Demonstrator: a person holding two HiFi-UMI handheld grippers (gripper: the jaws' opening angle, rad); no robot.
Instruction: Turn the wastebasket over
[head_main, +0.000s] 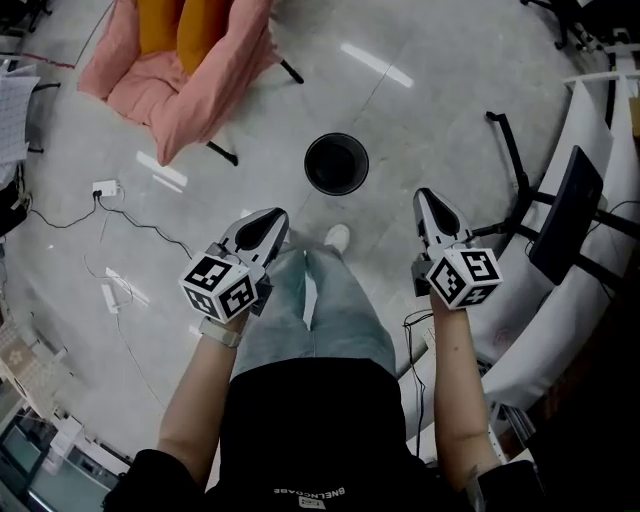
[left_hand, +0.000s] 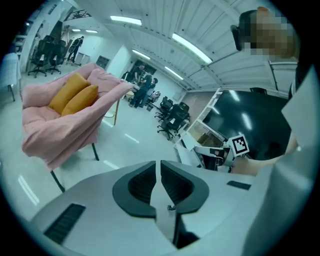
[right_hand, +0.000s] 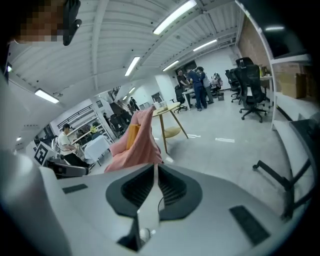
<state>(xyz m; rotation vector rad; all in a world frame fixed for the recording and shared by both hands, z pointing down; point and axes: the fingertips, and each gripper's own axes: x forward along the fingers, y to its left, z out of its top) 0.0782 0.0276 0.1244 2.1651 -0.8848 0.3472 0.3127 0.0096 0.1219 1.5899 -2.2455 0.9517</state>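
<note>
Ahead, the wastebasket (head_main: 336, 163) stands upright (mouth up); left gripper (head_main: 276, 216) and right gripper (head_main: 425, 194) both closed, empty.

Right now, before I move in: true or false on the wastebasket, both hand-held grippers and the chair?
1. The wastebasket stands upright on the floor, mouth up. True.
2. The left hand-held gripper grips the wastebasket's rim. False: its jaws are shut on nothing, clear of the wastebasket.
3. The right hand-held gripper is shut and empty. True.
4. The wastebasket sits under the pink-draped chair. False: it stands on open floor, apart from the chair.
</note>
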